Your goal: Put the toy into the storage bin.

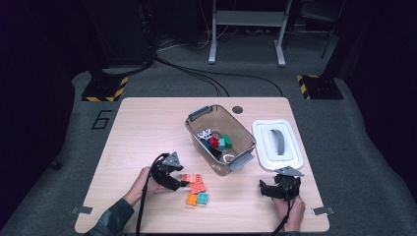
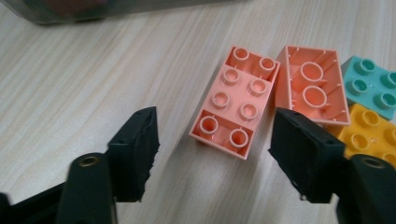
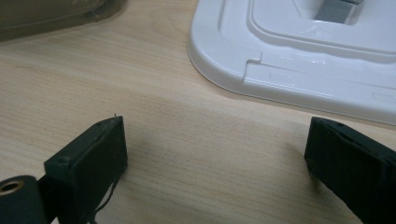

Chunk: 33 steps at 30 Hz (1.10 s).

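A salmon brick [image 2: 233,105] lies studs up on the wooden table, just ahead of my left gripper [image 2: 215,140]. The jaws stand open on either side of its near end, and the pads do not touch it. Beside it lies a second salmon brick [image 2: 310,86] with its hollow side up, then a teal brick [image 2: 371,84] and an orange brick [image 2: 369,133]. In the high view this cluster [image 1: 195,189] sits right of my left gripper [image 1: 183,183]. My right gripper [image 1: 263,189] rests open near the front right, with bare table between its jaws [image 3: 215,144].
A clear plastic bin [image 1: 244,132] holding several coloured bricks stands at the table's middle. Its white lid [image 1: 263,147] lies flat to the right, its corner [image 3: 299,74] just ahead of my right gripper. The bin's base [image 3: 46,18] shows at far left there.
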Each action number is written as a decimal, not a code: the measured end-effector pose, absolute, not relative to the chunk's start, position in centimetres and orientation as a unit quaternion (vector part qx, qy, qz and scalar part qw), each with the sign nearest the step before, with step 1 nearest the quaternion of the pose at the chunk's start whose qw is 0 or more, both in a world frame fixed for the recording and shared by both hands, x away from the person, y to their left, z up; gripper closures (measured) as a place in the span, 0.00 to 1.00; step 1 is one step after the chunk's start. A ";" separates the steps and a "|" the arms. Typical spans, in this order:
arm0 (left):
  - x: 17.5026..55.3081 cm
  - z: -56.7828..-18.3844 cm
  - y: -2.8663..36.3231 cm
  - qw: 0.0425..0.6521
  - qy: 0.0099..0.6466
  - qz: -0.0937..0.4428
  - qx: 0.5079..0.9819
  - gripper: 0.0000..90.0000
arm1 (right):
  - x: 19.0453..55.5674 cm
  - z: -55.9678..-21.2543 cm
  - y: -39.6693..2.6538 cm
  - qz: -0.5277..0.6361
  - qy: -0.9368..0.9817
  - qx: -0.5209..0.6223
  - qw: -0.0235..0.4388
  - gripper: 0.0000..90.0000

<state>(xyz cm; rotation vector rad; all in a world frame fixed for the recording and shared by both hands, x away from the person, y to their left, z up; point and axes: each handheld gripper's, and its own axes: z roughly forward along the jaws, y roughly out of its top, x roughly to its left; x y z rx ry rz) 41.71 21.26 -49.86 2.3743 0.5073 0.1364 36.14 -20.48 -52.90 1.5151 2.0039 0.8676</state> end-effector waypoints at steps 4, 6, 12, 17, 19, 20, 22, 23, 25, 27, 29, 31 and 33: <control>41.6 -50.0 21.0 0.352 0.183 0.050 0.917 0.47 | 36.1 -52.9 -20.5 0.317 0.733 0.553 0.240 0.05; 41.3 -50.3 20.7 0.345 0.183 0.055 0.919 0.51 | 36.1 -52.9 -20.5 0.316 0.733 0.552 0.240 0.05; 40.5 -51.3 20.7 0.350 0.185 0.065 0.916 0.65 | 36.1 -52.9 -20.5 0.316 0.733 0.552 0.239 0.05; 40.4 -51.2 21.0 0.352 0.199 0.066 0.912 0.65 | 36.1 -52.9 -20.5 0.316 0.733 0.552 0.240 0.05; 40.4 -51.1 21.1 0.351 0.203 0.068 0.912 0.65 | 36.1 -52.9 -20.5 0.316 0.733 0.552 0.240 0.05; 40.3 -50.9 21.2 0.352 0.208 0.064 0.910 0.65 | 36.1 -52.9 -20.5 0.316 0.733 0.552 0.240 0.05; 40.3 -50.7 21.4 0.350 0.216 0.068 0.909 0.65 | 36.1 -52.9 -20.5 0.316 0.733 0.552 0.240 0.05; 40.3 -50.5 21.5 0.353 0.218 0.069 0.907 0.65 | 36.1 -52.9 -20.5 0.316 0.733 0.552 0.240 0.05; 40.3 -50.1 21.8 0.357 0.224 0.069 0.904 0.65 | 36.1 -52.9 -20.5 0.316 0.733 0.552 0.240 0.05; 40.3 -49.7 22.0 0.361 0.229 0.072 0.901 0.66 | 36.1 -52.9 -20.5 0.316 0.733 0.552 0.240 0.05; 40.3 -49.4 22.3 0.364 0.233 0.072 0.899 0.66 | 36.1 -52.9 -20.5 0.316 0.733 0.552 0.240 0.05; 40.4 -48.9 22.7 0.361 0.237 0.072 0.899 0.66 | 36.1 -52.9 -20.5 0.316 0.734 0.552 0.240 0.05; 40.5 -48.5 23.0 0.365 0.243 0.071 0.896 0.66 | 36.1 -52.9 -20.5 0.316 0.733 0.552 0.240 0.05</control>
